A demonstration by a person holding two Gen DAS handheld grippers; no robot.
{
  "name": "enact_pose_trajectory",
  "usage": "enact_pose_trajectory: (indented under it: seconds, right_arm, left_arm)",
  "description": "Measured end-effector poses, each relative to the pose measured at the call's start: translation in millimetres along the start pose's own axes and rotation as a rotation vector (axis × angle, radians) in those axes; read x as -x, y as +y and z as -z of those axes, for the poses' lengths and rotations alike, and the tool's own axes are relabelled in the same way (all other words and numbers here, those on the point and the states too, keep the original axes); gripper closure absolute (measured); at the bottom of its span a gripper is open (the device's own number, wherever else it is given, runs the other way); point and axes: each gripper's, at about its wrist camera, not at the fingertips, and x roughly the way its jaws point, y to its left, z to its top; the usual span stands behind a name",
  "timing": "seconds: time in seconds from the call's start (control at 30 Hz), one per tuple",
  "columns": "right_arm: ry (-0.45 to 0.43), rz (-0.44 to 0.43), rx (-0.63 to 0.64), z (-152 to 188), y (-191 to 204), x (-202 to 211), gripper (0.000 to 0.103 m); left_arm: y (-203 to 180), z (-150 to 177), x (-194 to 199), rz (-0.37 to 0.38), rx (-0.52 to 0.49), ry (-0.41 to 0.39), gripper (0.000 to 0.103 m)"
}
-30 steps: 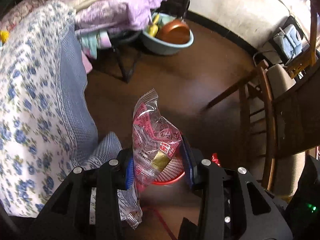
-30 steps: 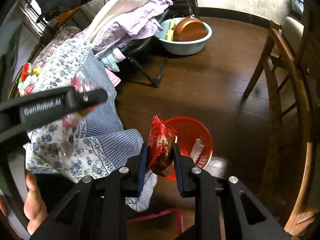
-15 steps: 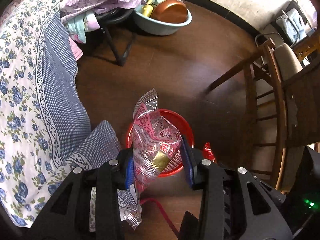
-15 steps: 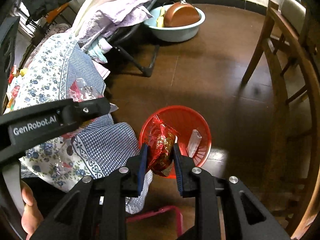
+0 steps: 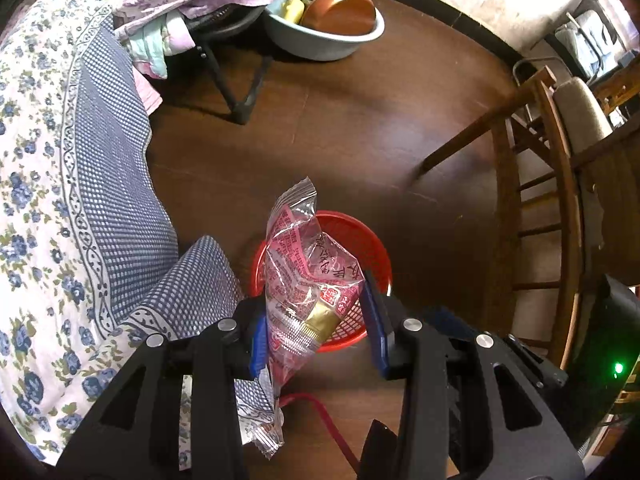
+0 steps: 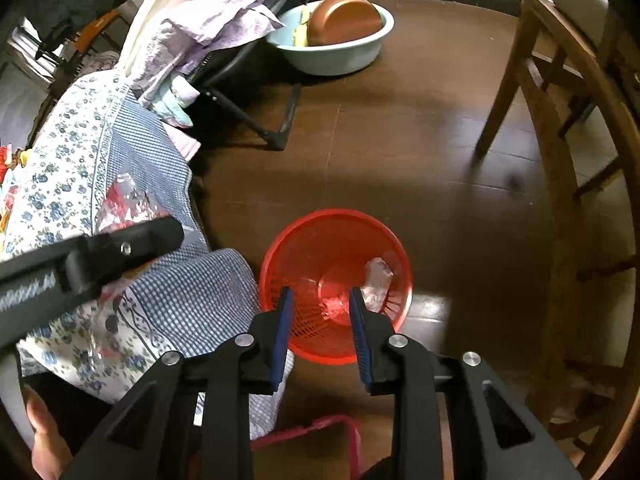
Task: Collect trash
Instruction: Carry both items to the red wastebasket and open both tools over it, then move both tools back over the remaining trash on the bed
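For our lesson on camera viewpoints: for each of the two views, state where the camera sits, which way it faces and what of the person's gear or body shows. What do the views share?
Left wrist: on the left gripper, facing down at the floor; its fingers hold a pink wrapper.
Right wrist: on the right gripper, facing down; fingers open, left gripper and thumb visible.
Shared: red basket, basin, flowered cloth.

The red basket [image 6: 336,280] sits on the brown floor [image 6: 400,152] with its top open; bare floor lies past it; the flowered cloth [image 6: 132,200] hangs close on its left side; a wooden chair [image 6: 560,152] stands off to the right; far back, a folding stand [image 6: 256,120] and a blue basin [image 6: 336,52] block the way.
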Motion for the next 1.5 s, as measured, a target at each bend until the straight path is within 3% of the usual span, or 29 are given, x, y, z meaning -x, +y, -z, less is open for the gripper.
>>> enact_pose_trajectory:
  seconds: [0.23, 0.4, 0.47, 0.53, 0.6, 0.87, 1.23, 1.4, 1.43, 1.5]
  right_arm:
    - [0.054, 0.043, -0.021, 18, -21, 3, 0.074]
    - [0.070, 0.060, -0.020, 23, -27, 4, 0.074]
    - [0.074, 0.061, -0.015, 24, -26, 3, 0.074]
    - [0.081, 0.059, -0.008, 24, -24, 3, 0.074]
    - [0.084, 0.059, -0.001, 25, -22, 2, 0.074]
    - [0.116, 0.067, 0.013, 27, -15, -5, 0.074]
    - [0.124, 0.076, -0.003, 25, -17, -7, 0.074]
    - [0.107, 0.076, -0.001, 23, -15, 1, 0.074]
    - [0.093, 0.069, -0.006, 20, -14, 6, 0.071]
    - [0.063, 0.056, -0.018, 19, -12, 17, 0.054]
  left_arm:
    - [-21, 8, -29, -0.019, -0.112, 0.103, 0.061]
    - [-23, 6, -34, 0.012, -0.110, 0.127, 0.057]
    - [-22, 5, -32, 0.005, -0.105, 0.117, 0.052]
    - [-22, 4, -29, 0.002, -0.098, 0.105, 0.036]
    - [-23, 3, -25, 0.019, -0.085, 0.097, 0.030]
    - [-32, 2, -16, 0.064, -0.115, 0.067, 0.028]
    - [-29, 0, -11, 0.067, -0.087, 0.059, 0.021]
    - [-21, -4, 8, 0.064, -0.051, -0.025, 0.021]
    - [-18, -5, 14, 0.060, -0.048, -0.049, 0.021]
    - [-12, -5, 31, 0.036, -0.038, -0.109, 0.021]
